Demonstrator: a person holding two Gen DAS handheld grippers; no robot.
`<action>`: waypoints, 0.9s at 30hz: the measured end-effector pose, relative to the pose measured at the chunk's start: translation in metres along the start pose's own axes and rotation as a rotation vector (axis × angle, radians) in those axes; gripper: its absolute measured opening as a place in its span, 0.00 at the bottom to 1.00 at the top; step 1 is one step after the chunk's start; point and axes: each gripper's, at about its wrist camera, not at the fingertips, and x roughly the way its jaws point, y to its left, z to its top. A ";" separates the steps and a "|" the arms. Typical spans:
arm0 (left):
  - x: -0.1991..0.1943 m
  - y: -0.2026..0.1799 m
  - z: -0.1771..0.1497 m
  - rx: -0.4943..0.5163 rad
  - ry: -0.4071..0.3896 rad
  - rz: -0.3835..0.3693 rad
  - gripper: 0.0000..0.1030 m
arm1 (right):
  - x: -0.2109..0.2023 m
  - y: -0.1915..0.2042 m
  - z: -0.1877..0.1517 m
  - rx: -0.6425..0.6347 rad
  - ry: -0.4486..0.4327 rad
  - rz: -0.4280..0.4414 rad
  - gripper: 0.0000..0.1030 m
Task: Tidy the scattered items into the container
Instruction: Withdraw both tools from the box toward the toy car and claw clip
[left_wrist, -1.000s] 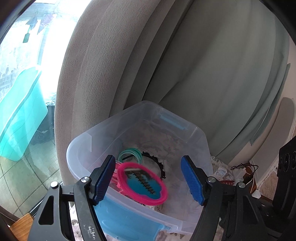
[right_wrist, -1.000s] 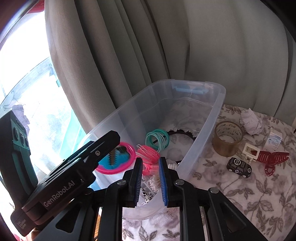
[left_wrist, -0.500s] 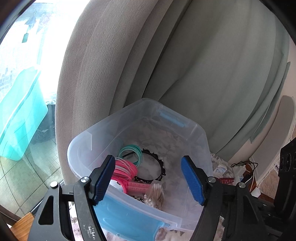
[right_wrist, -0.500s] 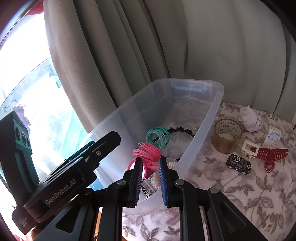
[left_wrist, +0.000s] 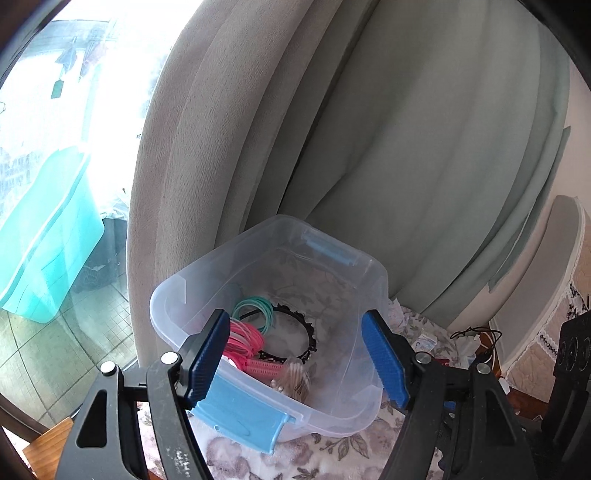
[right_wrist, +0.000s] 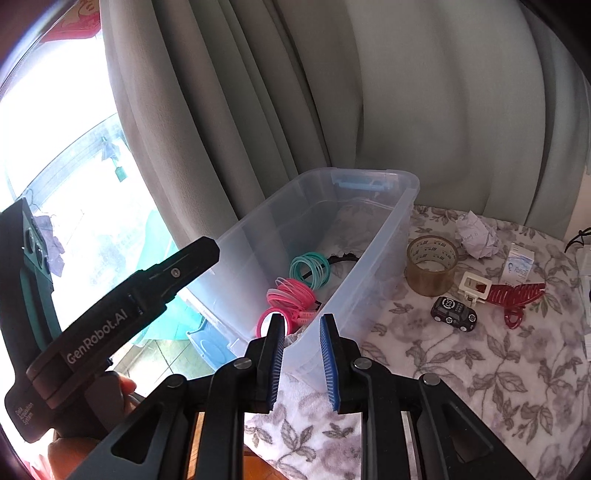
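Inside, a clear blue-latched container (left_wrist: 369, 275); left claw (left_wrist: 295, 354) wide apart, right claw (right_wrist: 302, 363) parted, empty.

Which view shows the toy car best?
Right wrist. The toy car sits in full view on the floral tablecloth, near the tape roll. In the left wrist view it is not visible; the clear bin fills that side.
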 end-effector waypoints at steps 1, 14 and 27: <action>-0.006 -0.005 0.001 0.009 -0.007 -0.005 0.73 | -0.007 -0.003 0.000 0.009 -0.014 -0.004 0.22; -0.059 -0.085 -0.005 0.164 -0.049 -0.109 0.79 | -0.106 -0.063 -0.009 0.150 -0.203 -0.048 0.22; -0.052 -0.162 -0.039 0.320 0.060 -0.119 0.79 | -0.173 -0.140 -0.035 0.332 -0.307 -0.113 0.44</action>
